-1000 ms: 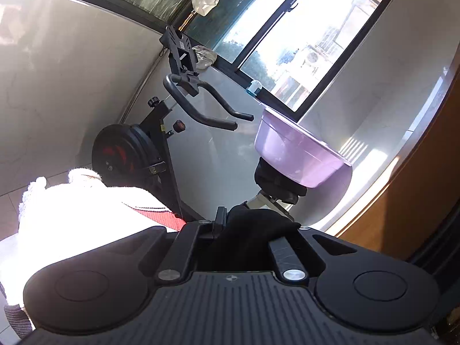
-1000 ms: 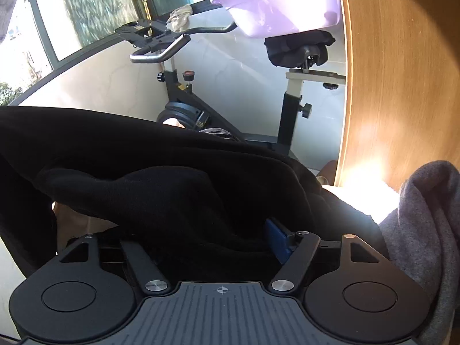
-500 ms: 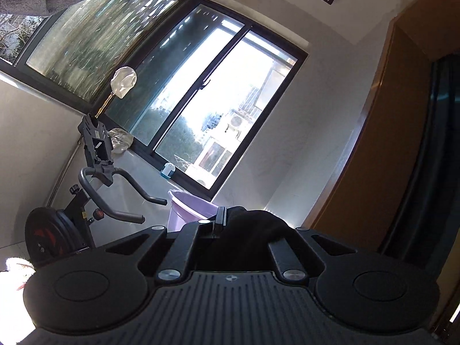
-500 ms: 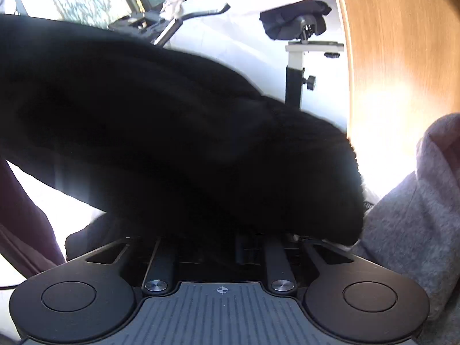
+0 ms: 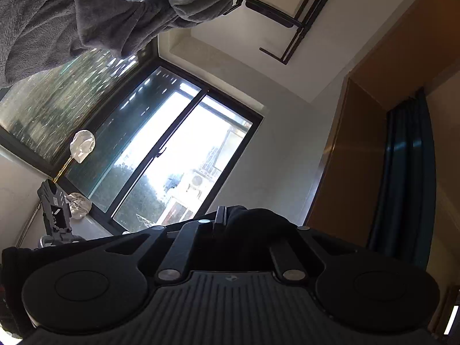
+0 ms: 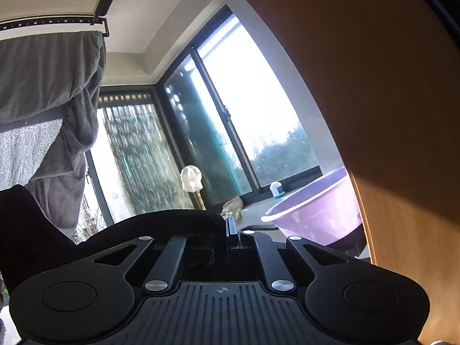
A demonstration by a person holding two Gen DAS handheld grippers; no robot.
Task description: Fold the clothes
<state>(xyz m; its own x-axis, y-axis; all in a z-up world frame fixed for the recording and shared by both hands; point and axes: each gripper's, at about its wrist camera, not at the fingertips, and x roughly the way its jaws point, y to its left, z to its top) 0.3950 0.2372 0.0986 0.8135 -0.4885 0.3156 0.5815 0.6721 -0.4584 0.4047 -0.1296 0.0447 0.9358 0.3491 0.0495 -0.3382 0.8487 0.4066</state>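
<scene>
A black garment (image 5: pixel 256 221) bunches between the fingers of my left gripper (image 5: pixel 222 220), which is shut on it and points up at the ceiling and window. In the right wrist view the same black garment (image 6: pixel 37 230) runs from my right gripper (image 6: pixel 230 225) off to the left. The right gripper's jaws are pressed together on the fabric's edge. Most of the garment hangs below both cameras and is hidden.
Grey towels (image 5: pixel 86 11) hang from a ceiling drying rack (image 6: pixel 57 20). An exercise bike's handlebar mount (image 5: pixel 54 210) stands by the window. A purple basin (image 6: pixel 316 210) sits to the right, beside a wooden panel (image 6: pixel 388 115).
Both grippers have swung upward with the black garment; the views went from the bike and floor level to the window, ceiling and hanging towels.
</scene>
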